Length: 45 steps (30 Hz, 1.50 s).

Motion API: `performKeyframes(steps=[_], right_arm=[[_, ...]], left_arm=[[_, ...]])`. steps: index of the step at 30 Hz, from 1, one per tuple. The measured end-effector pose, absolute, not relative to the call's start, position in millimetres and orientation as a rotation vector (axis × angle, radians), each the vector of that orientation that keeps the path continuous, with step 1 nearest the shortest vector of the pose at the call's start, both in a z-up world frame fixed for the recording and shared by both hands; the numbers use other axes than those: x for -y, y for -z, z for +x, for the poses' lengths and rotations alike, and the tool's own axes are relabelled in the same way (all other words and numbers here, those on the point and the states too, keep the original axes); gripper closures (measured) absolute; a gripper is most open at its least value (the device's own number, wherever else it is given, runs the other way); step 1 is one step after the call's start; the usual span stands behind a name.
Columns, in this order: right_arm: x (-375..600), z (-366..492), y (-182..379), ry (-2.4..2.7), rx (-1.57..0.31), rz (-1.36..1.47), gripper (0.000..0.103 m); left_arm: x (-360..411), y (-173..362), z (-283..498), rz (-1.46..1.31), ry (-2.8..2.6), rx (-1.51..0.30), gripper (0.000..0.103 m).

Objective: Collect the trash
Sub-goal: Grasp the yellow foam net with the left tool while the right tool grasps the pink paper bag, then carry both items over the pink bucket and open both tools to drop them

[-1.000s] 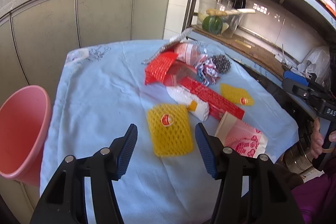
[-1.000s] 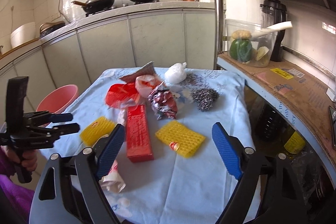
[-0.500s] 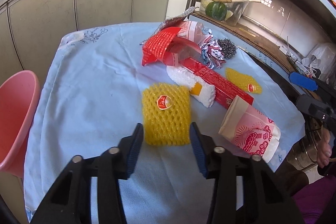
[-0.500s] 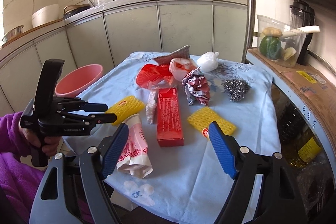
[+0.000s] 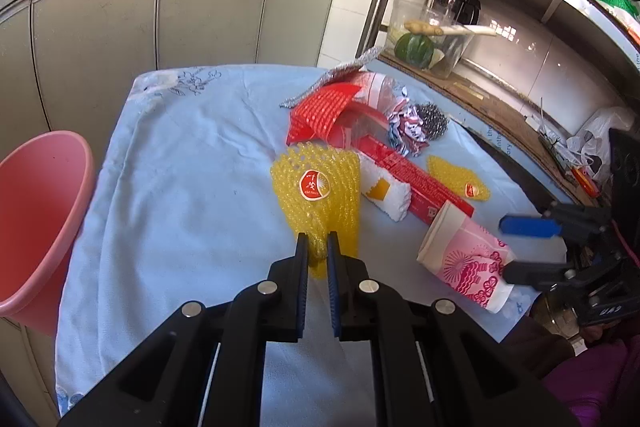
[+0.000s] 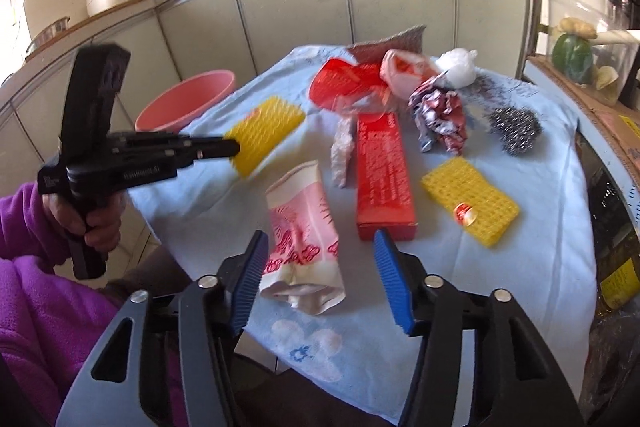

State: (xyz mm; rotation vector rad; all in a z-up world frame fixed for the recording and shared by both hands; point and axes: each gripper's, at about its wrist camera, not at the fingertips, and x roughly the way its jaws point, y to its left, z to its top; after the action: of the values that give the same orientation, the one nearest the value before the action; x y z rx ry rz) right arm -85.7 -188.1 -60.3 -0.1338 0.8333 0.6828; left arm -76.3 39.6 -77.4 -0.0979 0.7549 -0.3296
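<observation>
My left gripper (image 5: 318, 247) is shut on the near edge of a yellow foam fruit net (image 5: 316, 187) with a red sticker, which stands up off the blue tablecloth (image 5: 192, 187). The right wrist view shows the same gripper (image 6: 236, 149) pinching that net (image 6: 268, 131) at the table's left side. My right gripper (image 6: 320, 243) is closing, its blue pads on either side of a crushed pink paper cup (image 6: 304, 227) without pressing it. The left wrist view has that gripper (image 5: 516, 247) at the cup (image 5: 464, 255) near the table's front edge.
A pink basin (image 5: 36, 219) stands left of the table. On the cloth lie a red box (image 6: 384, 179), a second yellow net (image 6: 470, 203), a steel scourer (image 6: 516, 135), crumpled wrappers (image 6: 440, 115) and a red mesh bag (image 6: 344, 83). A shelf unit (image 5: 500, 99) borders the right side.
My left gripper's jaws closed on the yellow net and its edge lifted. My right gripper came down to the pink cup and its jaws narrowed around it.
</observation>
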Motion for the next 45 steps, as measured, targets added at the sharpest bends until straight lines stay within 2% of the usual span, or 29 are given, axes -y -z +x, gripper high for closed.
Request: performKeyframes(steps=[3,10,18,29,38,45], right_arm=[[184.4,-86.8,67.3,-0.695,-0.872,-0.145,0.064],[182.2,-85.4,64.3,-0.714,-0.872,-0.122,0.065],[153.2,-63.8,36.9,-0.78,-0.783,-0.102,0.065],[31.2,-19.1,8.2,-0.97,-0.707,-0.12,0.065],[-77.2,9.7,18.7,-1.047,-0.742,-0.163,0.065],[-120.7,18.6,45.9,-1.046,-0.818,-0.194,0.065]], left_arm=[[-43.3,72.1,-79.7,-0.105,0.33,-0.734,0.095],[-53.8,64.0,-85.3,-0.116,0.31,-0.695,0.095],[-81.0,51.3,-96.3,-0.148,0.234,-0.629,0.095],[-162.4,29.9,-111.4,-0.191,-0.062,-0.535,0.095],[-228.3,43.5,-110.4,-0.245,-0.302,-0.64,0.095],[-250.1,59.5,-94.1,-0.25,-0.364,-0.753,0.094]])
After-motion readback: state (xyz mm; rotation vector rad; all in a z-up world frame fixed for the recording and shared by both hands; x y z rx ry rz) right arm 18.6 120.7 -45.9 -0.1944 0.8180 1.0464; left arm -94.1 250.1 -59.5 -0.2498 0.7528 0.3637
